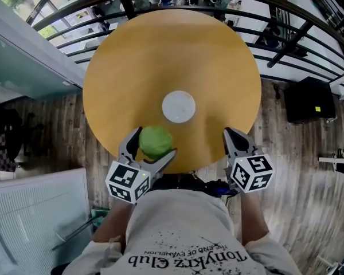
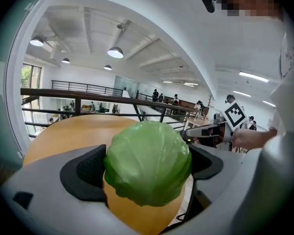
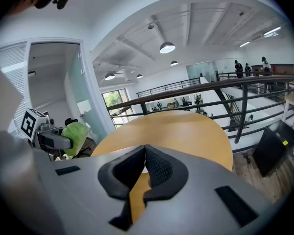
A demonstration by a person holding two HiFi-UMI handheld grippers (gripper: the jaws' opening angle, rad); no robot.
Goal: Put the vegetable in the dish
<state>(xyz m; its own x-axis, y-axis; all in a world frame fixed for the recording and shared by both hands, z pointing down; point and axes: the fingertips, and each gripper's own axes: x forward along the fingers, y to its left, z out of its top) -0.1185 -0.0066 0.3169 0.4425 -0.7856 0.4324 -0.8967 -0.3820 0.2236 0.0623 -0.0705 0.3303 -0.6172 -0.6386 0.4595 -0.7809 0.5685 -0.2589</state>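
Clamps a round, pale-green, crinkly cabbage (image 1: pixel 155 142) in left gripper (image 2: pixel 147 166), lower left, at near edge of table (image 1: pixel 172 56). Holds right gripper (image 3: pixel 145 153) closed, empty. Shows white dish (image 1: pixel 179 106) mid-frame in head view; probably behind cabbage in left gripper view.

Green cabbage (image 1: pixel 155 141) clamped in left gripper (image 1: pixel 147 152), white dish (image 1: pixel 179 106) on table

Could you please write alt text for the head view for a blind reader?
Seen from above, the left gripper holds a green cabbage over the near edge of a round wooden table; a white dish sits near the table's middle, and the right gripper is shut and empty.
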